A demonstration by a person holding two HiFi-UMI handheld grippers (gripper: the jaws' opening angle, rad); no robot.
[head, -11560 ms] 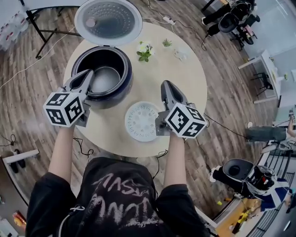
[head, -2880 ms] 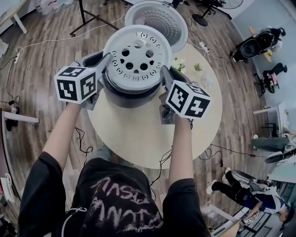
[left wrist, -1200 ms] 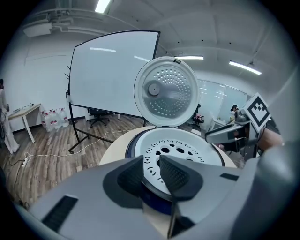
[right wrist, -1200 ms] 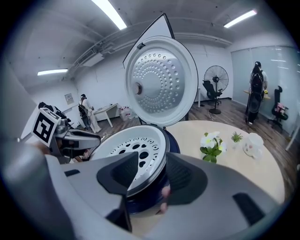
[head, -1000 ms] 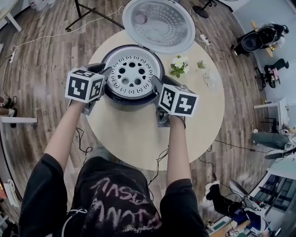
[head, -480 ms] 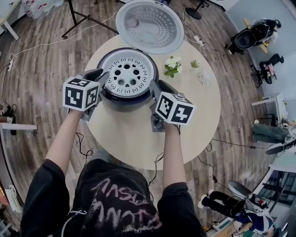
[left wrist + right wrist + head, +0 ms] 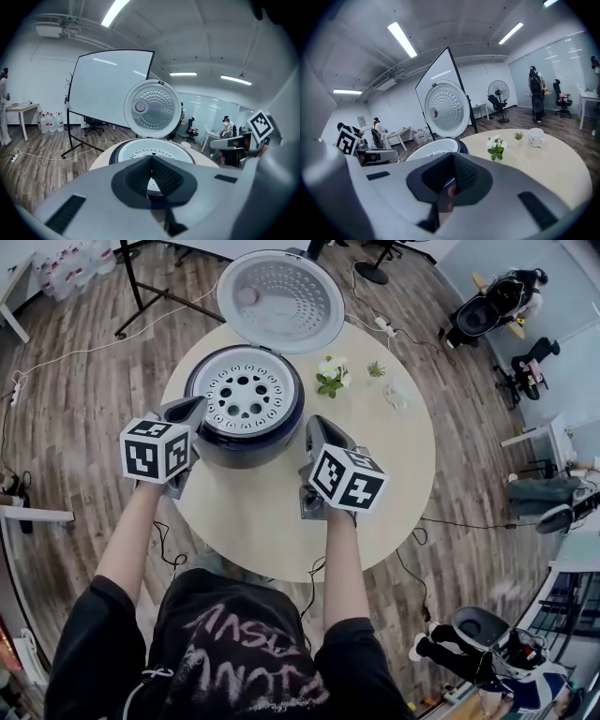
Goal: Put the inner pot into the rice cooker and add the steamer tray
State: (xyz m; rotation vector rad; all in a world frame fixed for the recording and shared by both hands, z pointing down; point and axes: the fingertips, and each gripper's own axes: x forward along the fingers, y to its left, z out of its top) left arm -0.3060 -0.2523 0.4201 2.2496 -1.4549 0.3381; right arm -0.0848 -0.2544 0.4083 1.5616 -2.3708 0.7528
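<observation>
The dark rice cooker (image 7: 239, 448) stands on the round table with its lid (image 7: 279, 298) swung up and open. The white perforated steamer tray (image 7: 246, 390) lies flat in its mouth and hides the inner pot. My left gripper (image 7: 194, 405) is shut and empty, just off the cooker's left side. On the right, my right gripper (image 7: 314, 423) is also shut and empty, a little back from the cooker. The left gripper view has the tray (image 7: 140, 152) and lid (image 7: 152, 107) beyond the touching jaws of the left gripper (image 7: 151, 157). The right gripper (image 7: 452, 157) faces the tray (image 7: 436, 149).
The round beige table (image 7: 375, 465) carries a small flower pot (image 7: 330, 376), a tiny green plant (image 7: 375, 368) and a white cup (image 7: 398, 395) to the right of the cooker. Cables run over the wooden floor. A projection screen on a stand (image 7: 112, 89) rises behind the table.
Both grippers have let go of the steamer tray's rim, drawn back from the cooker toward me and closed. The tray stays seated in the cooker.
</observation>
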